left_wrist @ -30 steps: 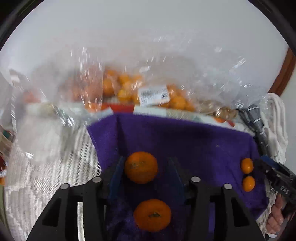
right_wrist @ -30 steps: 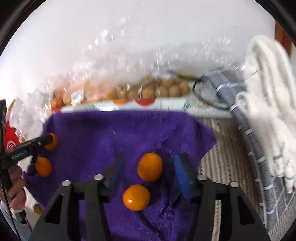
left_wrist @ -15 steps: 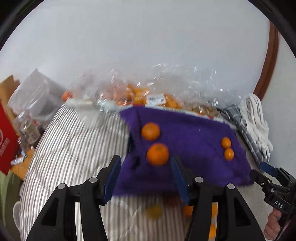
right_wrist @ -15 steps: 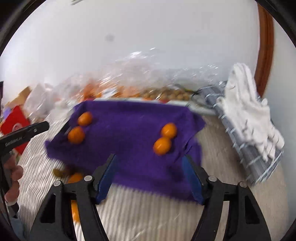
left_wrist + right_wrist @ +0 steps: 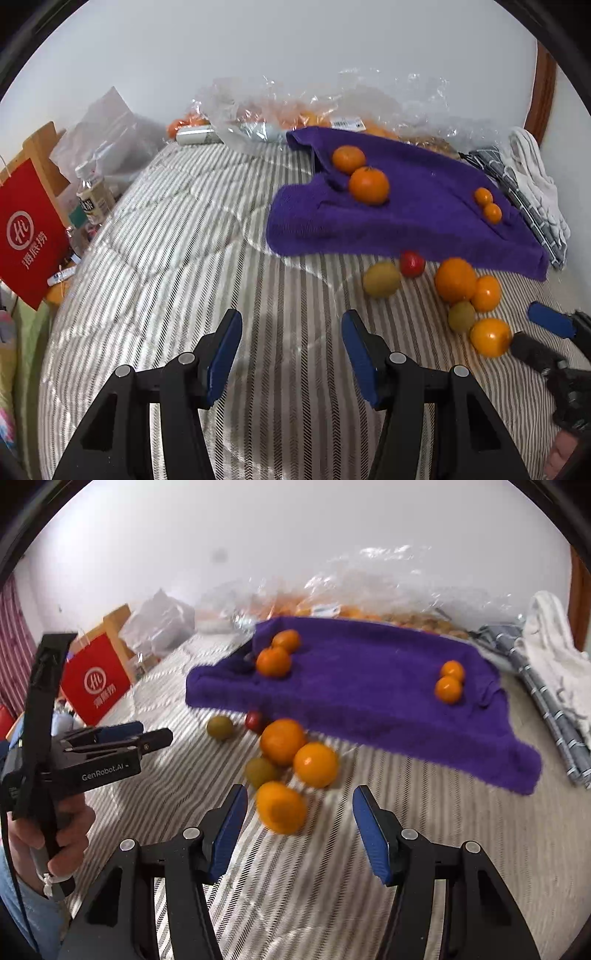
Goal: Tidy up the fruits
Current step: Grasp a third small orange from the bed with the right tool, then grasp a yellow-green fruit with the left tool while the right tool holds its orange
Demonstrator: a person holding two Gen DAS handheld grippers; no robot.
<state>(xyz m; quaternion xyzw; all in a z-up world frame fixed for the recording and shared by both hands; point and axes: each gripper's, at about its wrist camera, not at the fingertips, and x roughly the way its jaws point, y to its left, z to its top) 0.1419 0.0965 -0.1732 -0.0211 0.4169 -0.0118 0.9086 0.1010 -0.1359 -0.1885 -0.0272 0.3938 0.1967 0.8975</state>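
A purple towel [image 5: 417, 218] [image 5: 369, 690] lies on the striped bed. Two mandarins [image 5: 368, 184] [image 5: 273, 661] sit at its left end, two small oranges [image 5: 488, 206] [image 5: 448, 689] at its right. In front of the towel lies a loose heap: oranges [image 5: 455, 279] [image 5: 282, 741], green fruits [image 5: 381, 279] [image 5: 220, 727] and a small red fruit [image 5: 412, 263] [image 5: 253, 720]. My left gripper [image 5: 291, 350] is open and empty over bare bedding. My right gripper [image 5: 299, 830] is open, with one orange [image 5: 281, 806] just ahead between its fingers, not gripped.
Clear plastic bags of fruit [image 5: 314, 110] [image 5: 369, 598] line the wall behind the towel. A red paper bag [image 5: 26, 236] [image 5: 94, 681] and a bottle [image 5: 90, 197] stand left. White and checked cloths [image 5: 532, 181] [image 5: 554, 664] lie right.
Both grippers have pulled back and up from the towel, leaving the mandarins and the small oranges on it. The loose heap in front of the towel has come into view.
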